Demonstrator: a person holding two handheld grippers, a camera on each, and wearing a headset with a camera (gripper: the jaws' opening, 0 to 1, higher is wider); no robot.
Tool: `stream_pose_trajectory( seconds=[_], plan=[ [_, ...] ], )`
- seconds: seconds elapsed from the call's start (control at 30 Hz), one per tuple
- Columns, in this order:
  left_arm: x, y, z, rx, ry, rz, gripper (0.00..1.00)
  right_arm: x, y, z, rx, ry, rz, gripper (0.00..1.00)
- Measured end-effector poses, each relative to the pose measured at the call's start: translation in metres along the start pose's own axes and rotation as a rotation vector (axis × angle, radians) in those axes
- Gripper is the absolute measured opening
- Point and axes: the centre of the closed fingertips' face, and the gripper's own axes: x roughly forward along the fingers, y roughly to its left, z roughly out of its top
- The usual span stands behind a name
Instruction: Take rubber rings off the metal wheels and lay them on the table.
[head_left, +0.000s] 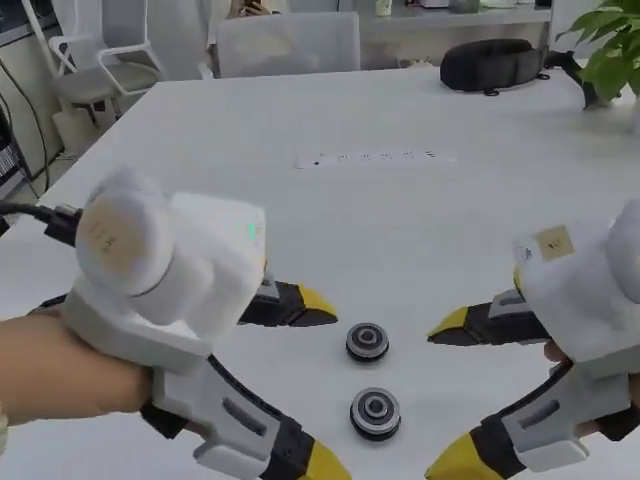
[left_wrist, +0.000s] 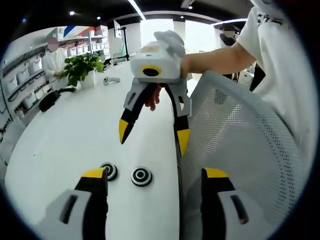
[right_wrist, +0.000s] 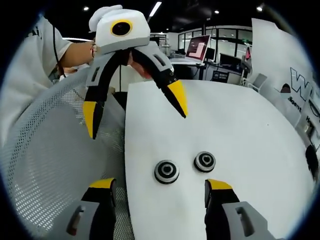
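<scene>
The white tabletop (head_left: 420, 230) is carrying the farther wheel (head_left: 367, 341) and nearer wheel (head_left: 375, 413) by its near edge, their rubber rings blurring into dark rims; both are sitting between the left gripper (head_left: 332, 390) and right gripper (head_left: 436, 402), each gaping wide and gripping nothing

My head camera looks forward and down, close over the counter (head_left: 420, 200), with the wheels (head_left: 368, 341) at 6 o'clock. Each gripper camera sits low, facing the other across them: the right gripper (left_wrist: 153, 141) at 12 o'clock in the left gripper view, the left gripper (right_wrist: 136, 119) at 12 in the right. All three views share the wheels.
</scene>
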Motion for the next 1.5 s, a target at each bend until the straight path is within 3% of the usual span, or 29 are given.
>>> stream_pose_trajectory(
  seconds=[0.2,0.33,0.5,0.67,0.93,1.1,1.27,1.33,1.5],
  plan=[
    [0.013,0.012,-0.005,-0.075,-0.018,-0.001,0.69,0.01,0.001,0.0,-0.03,0.03,0.039,0.7],
    [0.017,0.019,-0.006,-0.142,-0.053,0.017,0.68,0.017,0.001,-0.001,-0.048,0.055,0.06,0.7],
    [0.021,0.025,-0.012,-0.168,-0.073,0.034,0.65,0.022,-0.001,0.002,-0.067,0.069,0.075,0.69],
    [0.027,0.03,-0.017,-0.235,-0.113,0.023,0.64,0.028,-0.003,0.006,-0.054,0.046,0.078,0.66],
    [0.038,0.034,-0.022,-0.248,-0.164,0.028,0.59,0.037,-0.004,-0.001,-0.005,-0.001,0.076,0.56],
    [0.043,0.03,-0.026,-0.232,-0.194,0.03,0.52,0.04,-0.004,-0.009,0.02,-0.017,0.076,0.48],
    [0.045,0.032,-0.03,-0.234,-0.225,0.044,0.43,0.042,-0.011,-0.006,0.12,-0.091,0.057,0.41],
    [0.045,0.032,-0.031,-0.26,-0.248,0.045,0.4,0.041,-0.014,-0.007,0.136,-0.106,0.054,0.39],
    [0.045,0.036,-0.034,-0.262,-0.267,0.062,0.32,0.042,-0.016,-0.013,0.167,-0.116,0.048,0.36]
  ],
)
